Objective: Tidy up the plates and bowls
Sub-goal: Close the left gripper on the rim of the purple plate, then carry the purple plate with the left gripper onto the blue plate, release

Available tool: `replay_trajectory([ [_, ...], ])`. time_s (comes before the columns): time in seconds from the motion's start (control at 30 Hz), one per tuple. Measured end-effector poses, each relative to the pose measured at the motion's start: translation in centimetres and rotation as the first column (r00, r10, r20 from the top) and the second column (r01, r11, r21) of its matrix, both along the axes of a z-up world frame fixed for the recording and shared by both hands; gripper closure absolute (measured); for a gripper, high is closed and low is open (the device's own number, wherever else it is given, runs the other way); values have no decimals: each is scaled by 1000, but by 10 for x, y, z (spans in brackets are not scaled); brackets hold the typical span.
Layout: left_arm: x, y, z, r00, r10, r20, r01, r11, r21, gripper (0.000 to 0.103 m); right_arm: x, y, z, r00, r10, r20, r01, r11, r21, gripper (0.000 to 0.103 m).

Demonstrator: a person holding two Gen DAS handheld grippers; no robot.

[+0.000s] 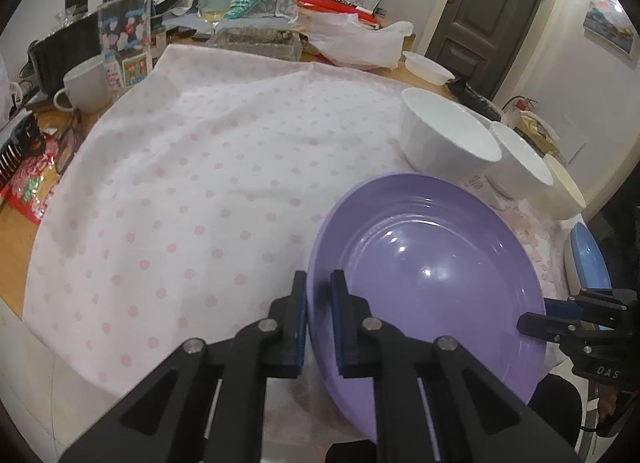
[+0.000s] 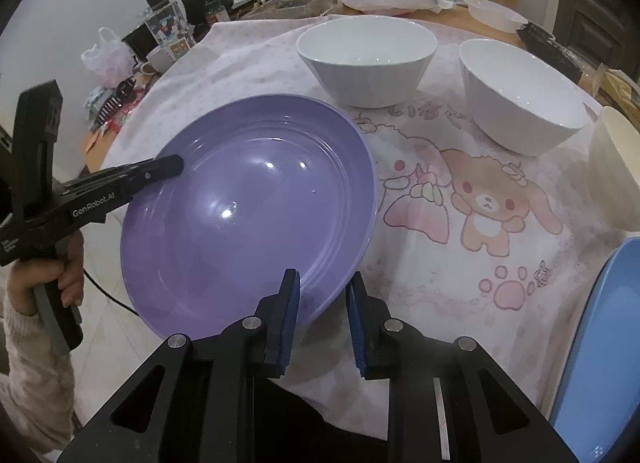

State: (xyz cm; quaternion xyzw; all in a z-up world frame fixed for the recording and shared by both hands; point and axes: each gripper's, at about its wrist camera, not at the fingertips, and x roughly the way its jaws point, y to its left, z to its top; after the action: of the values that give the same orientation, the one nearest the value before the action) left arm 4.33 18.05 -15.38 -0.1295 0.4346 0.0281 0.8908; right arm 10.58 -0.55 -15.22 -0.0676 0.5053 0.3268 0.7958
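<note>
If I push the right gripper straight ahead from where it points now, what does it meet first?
Most likely the purple plate: the right gripper is open, its left finger over the near rim. Beyond that lies the cartoon-print cloth, then the ribbed white bowl. Depth is uncertain.

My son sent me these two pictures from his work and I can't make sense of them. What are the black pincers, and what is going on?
There is no robot here. A person holds a two-finger claw in each hand, and a wide-angle camera on each claw looks forward along its fingers. One picture comes from the left claw, the other from the right.

The left claw is closed on the rim of a purple plate, which looks tilted. In the right view you see that same claw from the side, with the person's hand gripping its handle. The right claw is open, its blue-padded fingers either side of the plate's near rim.

On the dotted cloth stand two white bowls, a cream bowl and a blue plate.
</note>
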Motion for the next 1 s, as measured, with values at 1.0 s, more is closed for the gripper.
replay_trajectory([
  [1.0, 16, -186, 84, 968, -244, 62, 237, 966, 104, 94, -39, -189, 51, 958, -259, 120, 242, 960, 139, 85],
])
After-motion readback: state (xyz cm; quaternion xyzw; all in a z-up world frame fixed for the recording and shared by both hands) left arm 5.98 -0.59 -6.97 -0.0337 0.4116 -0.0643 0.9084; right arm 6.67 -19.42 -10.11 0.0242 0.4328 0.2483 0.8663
